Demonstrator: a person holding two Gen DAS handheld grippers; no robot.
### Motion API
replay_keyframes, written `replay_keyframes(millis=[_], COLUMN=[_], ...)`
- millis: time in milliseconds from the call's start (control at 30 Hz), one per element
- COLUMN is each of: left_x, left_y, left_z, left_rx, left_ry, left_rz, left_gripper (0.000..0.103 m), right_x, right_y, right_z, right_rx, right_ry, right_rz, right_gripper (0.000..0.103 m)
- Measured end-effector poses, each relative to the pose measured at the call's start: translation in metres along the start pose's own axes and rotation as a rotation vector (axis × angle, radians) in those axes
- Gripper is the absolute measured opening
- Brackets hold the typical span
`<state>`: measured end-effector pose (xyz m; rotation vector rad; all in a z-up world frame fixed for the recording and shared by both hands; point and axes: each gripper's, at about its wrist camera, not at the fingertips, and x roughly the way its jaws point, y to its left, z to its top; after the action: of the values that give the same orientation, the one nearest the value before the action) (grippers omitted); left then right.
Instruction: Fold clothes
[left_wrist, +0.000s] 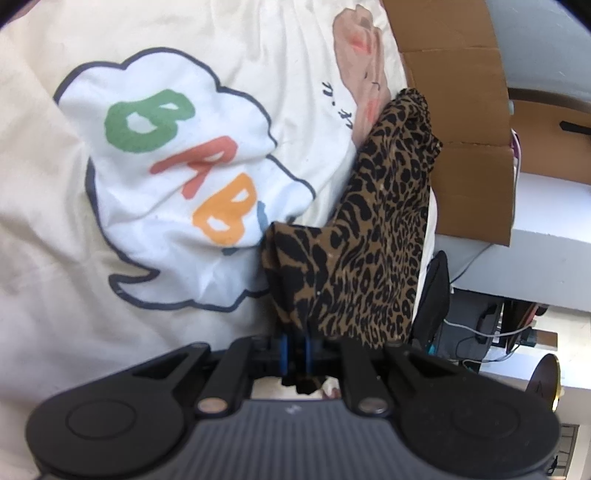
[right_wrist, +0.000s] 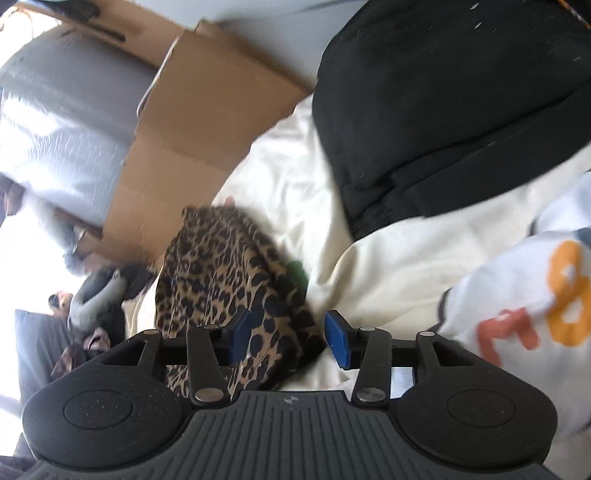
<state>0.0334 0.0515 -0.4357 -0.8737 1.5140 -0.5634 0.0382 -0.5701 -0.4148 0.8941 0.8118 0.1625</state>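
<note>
One cream bedsheet (left_wrist: 55, 229) fills most of the left wrist view, printed with a white cloud outlined in dark blue that carries the letters B, A, B in green, red and orange (left_wrist: 177, 162); it lies creased, and a pinkish cartoon print sits toward 1 o'clock. The same bedsheet (right_wrist: 406, 258) shows in the right wrist view, with part of the cloud and letters at 3 o'clock. A black garment or cushion (right_wrist: 443, 103) covers the 1 o'clock area of that view, resting on the sheet. Brown cardboard boxes (left_wrist: 476, 155) stand at 2 o'clock in the left view, beside the bed edge, and a cardboard box (right_wrist: 192, 118) stands at 11 o'clock in the right view.

The leopard-print garment (left_wrist: 376, 236) runs as a bunched band from 1 o'clock down toward the centre of the left view, along the bed edge next to the boxes. Its near end is pinched between the blue pads of the left hand-held gripper (left_wrist: 295, 354), whose fingers are drawn narrow on the cloth. In the right view the leopard-print garment (right_wrist: 221, 280) lies heaped at centre left on the sheet, part of it between the fingers of the right hand-held gripper (right_wrist: 288, 339), which stands wide, its blue pads (right_wrist: 338, 339) well apart.
</note>
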Motion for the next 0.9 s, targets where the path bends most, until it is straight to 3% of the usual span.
replay_keyframes(millis=[233, 333, 433, 667, 900], left_x=[0.005, 0.005, 0.003, -0.016, -0.041], left_y=[-0.001, -0.003, -0.01, -0.032, -0.038], left_z=[0.001, 0.001, 0.0, -0.007, -0.016], left_rx=[0.003, 0.016, 0.041, 0.1, 0.113], left_ry=[0.003, 0.005, 0.008, -0.011, -0.054], left_rz=[0.013, 0.018, 0.022, 0.0, 0.025], left_gripper=[0.009, 0.009, 0.009, 0.009, 0.009], right_x=[0.015, 0.021, 0.017, -0.011, -0.03], right_y=[0.007, 0.016, 0.014, 0.028, 0.044], right_z=[0.005, 0.006, 0.008, 0.005, -0.003], right_rx=[-0.101, -0.17, -0.135, -0.06, -0.019], right_ry=[0.1, 0.149, 0.148, 0.101, 0.119], right_rz=[-0.001, -0.032, -0.018, 0.008, -0.016], right_gripper=[0.047, 0.021, 0.008, 0.006, 0.006])
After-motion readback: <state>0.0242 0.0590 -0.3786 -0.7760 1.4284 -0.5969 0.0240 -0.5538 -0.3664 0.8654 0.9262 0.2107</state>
